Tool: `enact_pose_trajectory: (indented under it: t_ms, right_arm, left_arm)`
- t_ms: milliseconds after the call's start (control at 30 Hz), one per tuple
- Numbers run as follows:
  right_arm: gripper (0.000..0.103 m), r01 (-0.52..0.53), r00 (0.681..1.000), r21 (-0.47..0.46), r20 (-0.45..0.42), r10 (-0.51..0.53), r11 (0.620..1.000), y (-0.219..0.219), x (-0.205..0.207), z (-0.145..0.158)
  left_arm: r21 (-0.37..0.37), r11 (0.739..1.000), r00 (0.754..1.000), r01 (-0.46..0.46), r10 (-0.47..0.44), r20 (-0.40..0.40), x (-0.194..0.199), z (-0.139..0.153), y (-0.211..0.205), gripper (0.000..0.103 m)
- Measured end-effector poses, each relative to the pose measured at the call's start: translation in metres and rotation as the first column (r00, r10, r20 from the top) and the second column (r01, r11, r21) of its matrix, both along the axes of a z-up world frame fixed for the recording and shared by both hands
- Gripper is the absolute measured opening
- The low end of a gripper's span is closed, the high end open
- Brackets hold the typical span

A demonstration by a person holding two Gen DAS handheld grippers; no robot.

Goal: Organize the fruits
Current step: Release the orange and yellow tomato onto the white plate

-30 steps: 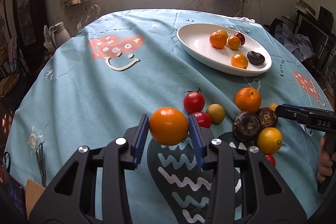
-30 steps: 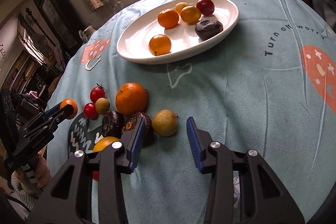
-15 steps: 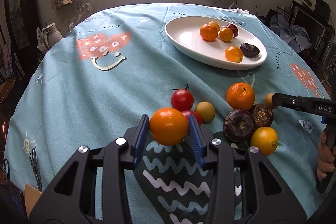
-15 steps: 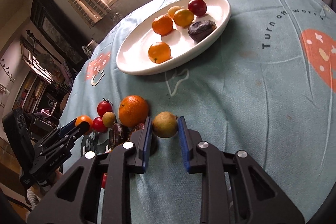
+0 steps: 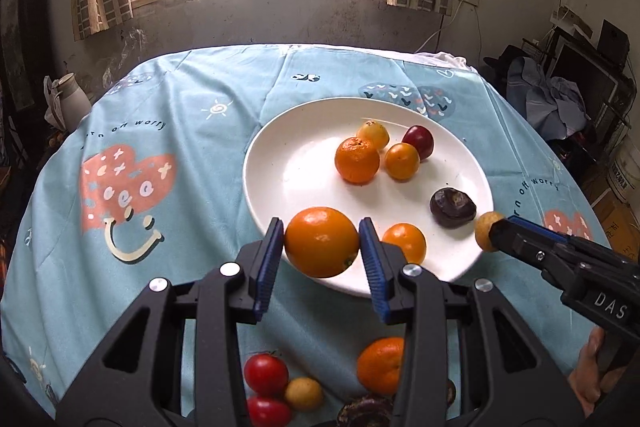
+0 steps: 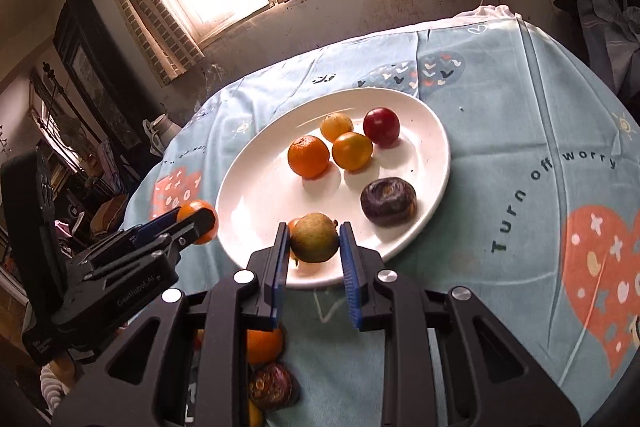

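My left gripper (image 5: pixel 322 245) is shut on an orange (image 5: pixel 320 241) and holds it over the near rim of the white oval plate (image 5: pixel 280 187). My right gripper (image 6: pixel 313 241) is shut on a yellow-green fruit (image 6: pixel 314 237) above the plate's near edge (image 6: pixel 248 187); this fruit also shows in the left wrist view (image 5: pixel 486 229). The plate holds several fruits, among them a tangerine (image 6: pixel 308 155), a red plum (image 6: pixel 381 127) and a dark wrinkled fruit (image 6: pixel 388 201). The left gripper with its orange (image 6: pixel 196 221) shows in the right wrist view.
Loose fruits lie on the blue tablecloth below the grippers: red tomatoes (image 5: pixel 266 373), a small yellow fruit (image 5: pixel 303 393), a tangerine (image 5: pixel 380 365) and dark wrinkled fruits (image 6: pixel 272 385). A white jug (image 5: pixel 66 99) stands beyond the table's left edge. Clutter lies at the right.
Both grippers have lifted and moved forward from the loose pile to the plate. The right gripper closed on the yellow-green fruit and carried it up; the left still holds its orange.
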State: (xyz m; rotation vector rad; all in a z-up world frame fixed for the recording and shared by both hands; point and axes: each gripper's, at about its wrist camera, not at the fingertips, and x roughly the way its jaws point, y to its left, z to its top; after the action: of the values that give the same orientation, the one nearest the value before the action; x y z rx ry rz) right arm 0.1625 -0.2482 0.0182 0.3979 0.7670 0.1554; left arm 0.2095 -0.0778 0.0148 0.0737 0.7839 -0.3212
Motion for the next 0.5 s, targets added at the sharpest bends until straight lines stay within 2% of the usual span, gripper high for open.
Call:
enact_pose_trajectory:
  t_ms: [133,167,233,367,500]
  right_arm:
    - [0.026,0.021,1.000,-0.025,-0.012,-0.021,0.999,0.003,0.035,-0.021]
    - [0.026,0.023,1.000,-0.012,-0.019,-0.023,1.000,0.002,0.038,-0.026]
    - [0.026,0.001,0.999,0.010,-0.041,0.000,1.000,-0.001,0.041,-0.031]
    - [0.026,0.013,1.000,0.005,-0.022,-0.013,1.000,-0.004,0.031,-0.022]
    - [0.026,-0.009,1.000,0.030,-0.002,0.009,1.000,-0.004,0.000,-0.009]
  left_arm:
    - [0.006,1.000,0.998,-0.011,0.012,-0.059,0.022,-0.024,-0.005,0.043]
    - [0.011,1.000,0.998,-0.006,0.007,-0.057,0.024,-0.028,-0.006,0.050]
    - [0.029,1.000,0.999,0.006,-0.005,-0.037,0.022,-0.030,-0.006,0.056]
    - [0.016,1.000,1.000,-0.013,0.013,-0.025,0.016,-0.022,0.006,0.059]
    - [0.002,0.998,0.998,-0.061,0.061,0.001,-0.006,-0.013,0.035,0.061]
